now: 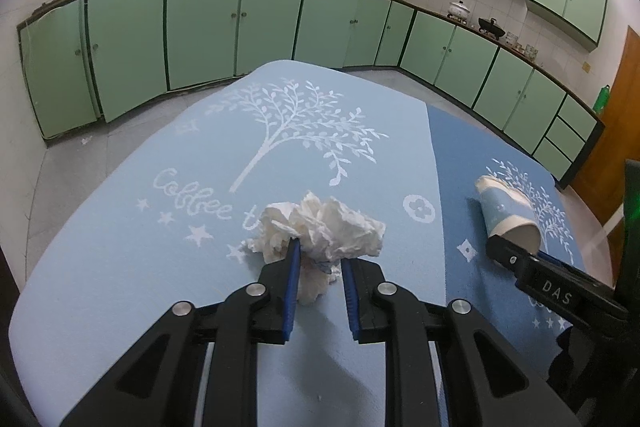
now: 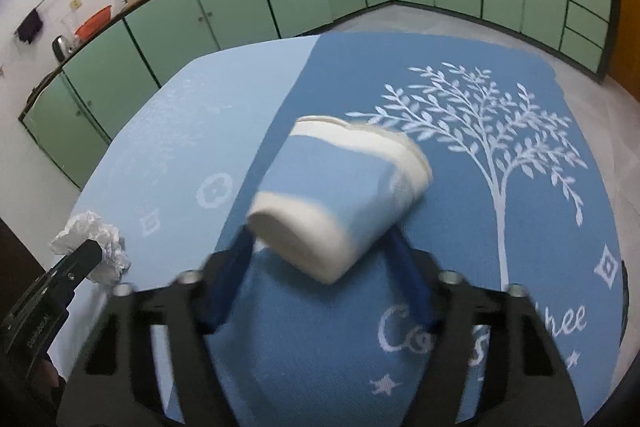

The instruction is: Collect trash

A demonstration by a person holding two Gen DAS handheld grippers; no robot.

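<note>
A crumpled white tissue (image 1: 320, 227) lies on the light blue mat (image 1: 120, 247). My left gripper (image 1: 318, 259) has its blue pads on either side of the tissue and is shut on it. A crushed blue and white paper cup (image 2: 340, 195) lies on its side on the dark blue mat (image 2: 520, 259). My right gripper (image 2: 320, 239) grips the cup near its base between both blue pads. The cup (image 1: 508, 215) and right gripper (image 1: 516, 259) also show in the left wrist view. The tissue (image 2: 96, 243) and left gripper (image 2: 86, 251) show at the left of the right wrist view.
The two mats cover a table with a grey tiled floor (image 1: 80, 163) around it. Green cabinets (image 1: 200, 27) under a counter run along the far walls. A wooden door (image 1: 616, 131) stands at the right.
</note>
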